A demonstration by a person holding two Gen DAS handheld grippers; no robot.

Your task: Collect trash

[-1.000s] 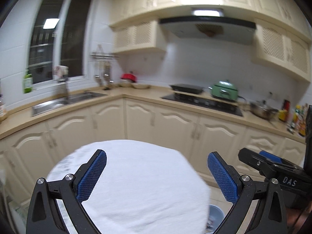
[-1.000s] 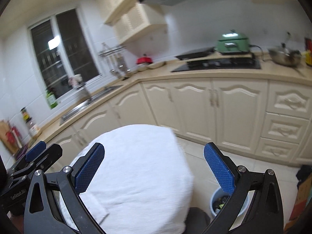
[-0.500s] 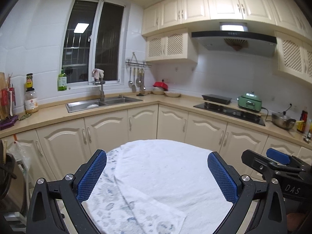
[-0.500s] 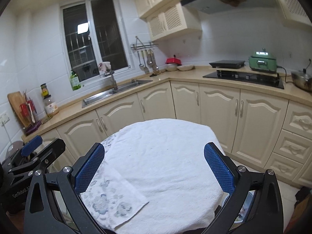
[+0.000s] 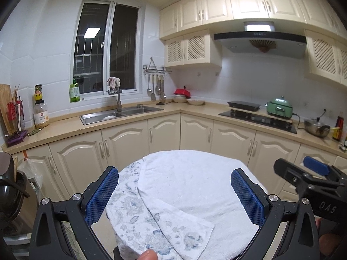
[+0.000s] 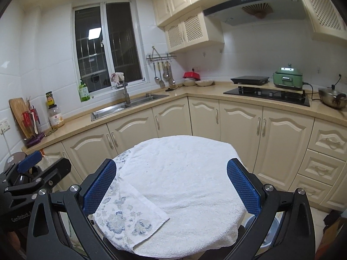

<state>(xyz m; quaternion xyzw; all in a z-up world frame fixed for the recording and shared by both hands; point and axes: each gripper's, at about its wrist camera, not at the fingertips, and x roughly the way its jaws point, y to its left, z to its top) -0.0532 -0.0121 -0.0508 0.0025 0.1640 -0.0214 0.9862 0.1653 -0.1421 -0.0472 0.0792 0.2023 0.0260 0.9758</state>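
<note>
Both tongs, left (image 5: pixel 174 197) and right (image 6: pixel 171 189), are hovering level and spread wide, empty, over the towel-covered round tabletop (image 5: pixel 195 186), having tilted up since earlier. No trash is showing; a blue bin (image 6: pixel 270 229) is peeking below the tabletop's right edge.

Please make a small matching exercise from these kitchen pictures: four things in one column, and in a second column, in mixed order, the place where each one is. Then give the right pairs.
Things:
1. green bottle
2. white towel
3. green cooker
4. ladles

Places:
A. hanging from the wall rack
B. on the window sill
C. on a board over the stove
D. spread on the round table, in front of both tongs

Pairs: 1-B, 2-D, 3-C, 4-A
</note>
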